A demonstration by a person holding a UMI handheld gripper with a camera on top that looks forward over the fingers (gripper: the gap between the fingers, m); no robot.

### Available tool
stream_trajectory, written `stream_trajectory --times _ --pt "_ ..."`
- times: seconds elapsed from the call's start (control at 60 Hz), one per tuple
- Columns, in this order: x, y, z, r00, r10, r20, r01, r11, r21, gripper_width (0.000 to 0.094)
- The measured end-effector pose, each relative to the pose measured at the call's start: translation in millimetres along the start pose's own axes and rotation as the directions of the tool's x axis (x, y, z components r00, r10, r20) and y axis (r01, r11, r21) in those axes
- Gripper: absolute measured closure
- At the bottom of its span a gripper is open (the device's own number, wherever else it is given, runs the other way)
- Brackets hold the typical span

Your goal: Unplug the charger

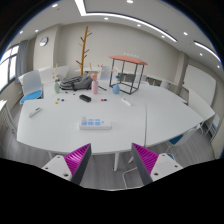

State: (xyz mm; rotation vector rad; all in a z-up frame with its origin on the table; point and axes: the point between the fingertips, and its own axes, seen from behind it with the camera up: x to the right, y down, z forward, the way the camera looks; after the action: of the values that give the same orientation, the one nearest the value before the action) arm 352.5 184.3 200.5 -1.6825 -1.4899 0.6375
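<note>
A: Looking out over the big white table (150,115) first, since it takes up most of what's ahead of the claw. It spreads out beyond both fingers, and the near edge sits just ahead of the tips.

B: And the claw itself?

A: The gripper (110,158) is spread apart, nothing between the magenta pads (76,158), just bare tabletop and the edge showing in the gap.

B: Where's the charger then?

A: Honestly can't pick it out for sure. There's a cluster of small stuff at the far side of the table, well beyond the fingers: a dark block (85,98) that might be it, a tall bottle (96,85) just beside that, and some bits I can't identify. All well apart from the claw.

B: Anything closer?

A: A flat pale strip-like thing (94,123), between the fingers and that far clutter, slightly toward the left finger. Too small to tell what it is.

B: Background?

A: A wooden coat stand (84,50) past the table, a black-framed side table (128,70) beyond the right finger, and a chair (31,84) off past the left one.
</note>
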Motion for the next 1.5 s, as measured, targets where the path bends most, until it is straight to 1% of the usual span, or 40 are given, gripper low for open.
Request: stream_trajectory --times 0.083,0.133,0.367,0.567,0.733,0.883,0.983,1.133,1.217,1.35,1.383,1.417,1.433,1.467,1.483,1.5 --pt "-14 0 4 0.999 -0.02 0.035 0.02 1.0 -0.002 0.0087" --pt "-43 0 18 0.998 -0.034 0.044 0.034 0.999 0.0 0.0087" --pt "-103 -2 56 0.994 -0.052 0.096 0.051 0.999 0.014 0.0085" --pt "-140 -7 111 0.991 -0.064 0.114 0.059 0.997 0.047 0.0084" --pt "-155 -17 168 0.995 -0.018 0.103 0.009 0.996 0.086 0.0085" --pt "-169 -32 224 0.993 0.006 0.114 -0.023 0.989 0.148 0.0083" --pt "-179 -38 261 0.992 0.01 0.125 -0.031 0.985 0.171 0.0083" --pt "-192 -47 316 0.99 0.003 0.139 -0.028 0.984 0.178 0.0083" --pt "-195 -51 346 0.991 -0.008 0.131 -0.017 0.982 0.189 0.0084" --pt "-199 -52 380 0.99 0.001 0.14 -0.025 0.985 0.168 0.0084" --pt "-200 -52 385 0.989 0.009 0.146 -0.033 0.986 0.162 0.0092" --pt "-201 -50 385 0.988 0.012 0.154 -0.036 0.987 0.155 0.0137" --pt "-200 -51 385 0.989 0.01 0.148 -0.034 0.986 0.163 0.0183" --pt "-198 -51 388 0.99 0.001 0.141 -0.025 0.986 0.167 0.0336" --pt "-198 -52 386 0.99 -0.004 0.142 -0.021 0.985 0.171 0.035" --pt "-201 -54 389 0.988 -0.005 0.151 -0.022 0.984 0.175 0.041"
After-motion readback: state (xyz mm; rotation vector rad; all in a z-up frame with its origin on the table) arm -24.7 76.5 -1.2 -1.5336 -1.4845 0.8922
